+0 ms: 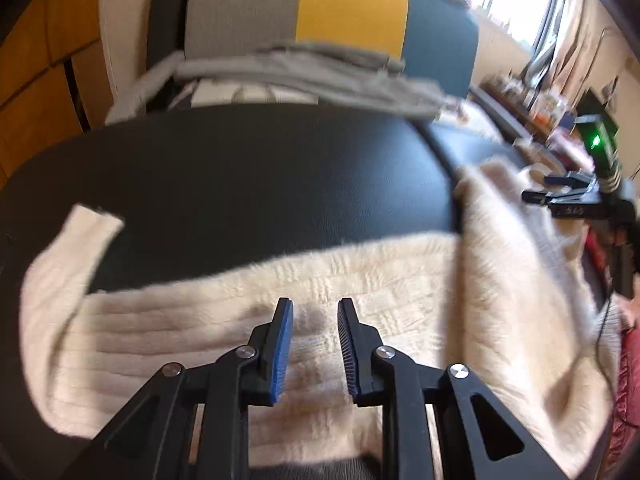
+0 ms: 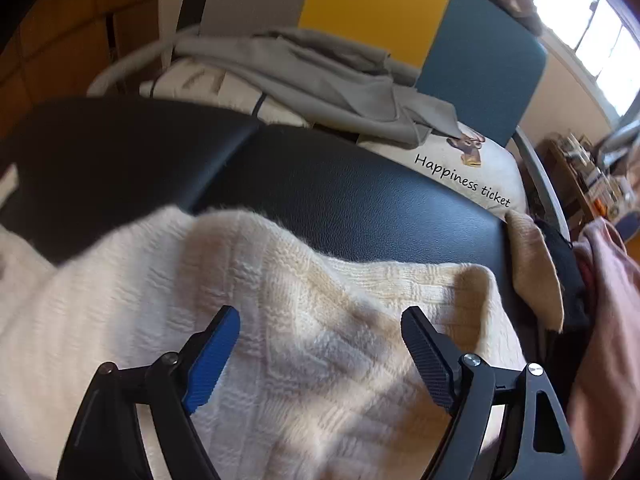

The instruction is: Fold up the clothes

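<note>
The left tongs [image 1: 314, 312] stood partly parted above the cream knitted sweater [image 1: 280, 320], with nothing pinched between the blue-faced pads; only a narrow gap showed, and the knit lay beneath it, not in it. The right tongs [image 2: 320, 320] gaped wide over the same sweater [image 2: 280, 300], likewise gripping nothing.

The sweater lay spread across the black padded table [image 1: 240, 176], fluffy and ribbed. One sleeve [image 1: 60, 264] trailed out to the left onto the bare black surface, and in the right wrist view a folded-over corner [image 2: 476, 280] rose in a soft ridge near the table's far right edge. Beyond the table a grey garment [image 2: 312, 76] was heaped on a white cushion printed with "Happiness ticket" [image 2: 460, 176], in front of a chair back [image 1: 340, 12] in grey, yellow and blue panels. More clothes [image 2: 600, 300] were piled at the right.

By its look the sweater would handle as light to middling, very soft and limp, with no stiffness to hold a crease; it would likely sag and stretch if lifted by one point. The fuzzy knit should give the pads good purchase and is not slippery. The firmer places to take hold seemed the ribbed hem, the sleeve cuff, or the raised corner fold, one in each tongs so the cloth stays level.
</note>
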`<state>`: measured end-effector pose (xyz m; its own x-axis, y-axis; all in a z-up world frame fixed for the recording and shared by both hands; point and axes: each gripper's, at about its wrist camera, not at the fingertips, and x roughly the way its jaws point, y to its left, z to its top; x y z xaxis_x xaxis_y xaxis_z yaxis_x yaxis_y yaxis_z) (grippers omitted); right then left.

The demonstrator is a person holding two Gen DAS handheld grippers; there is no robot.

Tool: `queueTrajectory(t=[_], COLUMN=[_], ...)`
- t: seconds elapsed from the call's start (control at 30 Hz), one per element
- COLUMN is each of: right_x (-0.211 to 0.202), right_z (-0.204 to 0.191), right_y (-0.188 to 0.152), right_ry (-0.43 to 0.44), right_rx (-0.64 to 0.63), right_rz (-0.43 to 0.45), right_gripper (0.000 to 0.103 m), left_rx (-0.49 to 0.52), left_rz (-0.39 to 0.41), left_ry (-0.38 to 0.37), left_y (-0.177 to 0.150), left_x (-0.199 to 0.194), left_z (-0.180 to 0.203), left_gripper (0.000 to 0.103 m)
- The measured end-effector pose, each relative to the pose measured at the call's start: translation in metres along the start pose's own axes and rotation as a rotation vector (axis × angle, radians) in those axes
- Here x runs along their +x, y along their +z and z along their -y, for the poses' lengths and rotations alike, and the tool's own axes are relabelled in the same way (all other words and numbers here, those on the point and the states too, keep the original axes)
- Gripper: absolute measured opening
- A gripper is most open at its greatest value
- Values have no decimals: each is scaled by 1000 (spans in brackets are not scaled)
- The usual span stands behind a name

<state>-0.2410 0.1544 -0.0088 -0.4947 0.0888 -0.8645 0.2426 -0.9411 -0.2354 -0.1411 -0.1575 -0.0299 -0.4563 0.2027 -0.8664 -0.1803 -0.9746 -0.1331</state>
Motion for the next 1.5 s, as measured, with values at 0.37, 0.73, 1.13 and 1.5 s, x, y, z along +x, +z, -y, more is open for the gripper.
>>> queueTrajectory(t=[0.37,0.73,1.13,1.5], right_x=[5,-32,-5,-3], right_z=[5,23,54,79], right_y=[-27,-27,-61,-47], right_ry=[40,-2,-55,-47], right_rx=[93,156,439,560], right_rz=[13,109,60,117], right_gripper=[31,21,21,53], left_rx=[15,-55,43,-74], left_rz=[67,91,92,201], left_ry=[51,144,315,161], left_y=[-19,8,54,96], left_x=[6,1,39,21], left_z=[15,-30,-44,-33], left_gripper=[8,3,3,5])
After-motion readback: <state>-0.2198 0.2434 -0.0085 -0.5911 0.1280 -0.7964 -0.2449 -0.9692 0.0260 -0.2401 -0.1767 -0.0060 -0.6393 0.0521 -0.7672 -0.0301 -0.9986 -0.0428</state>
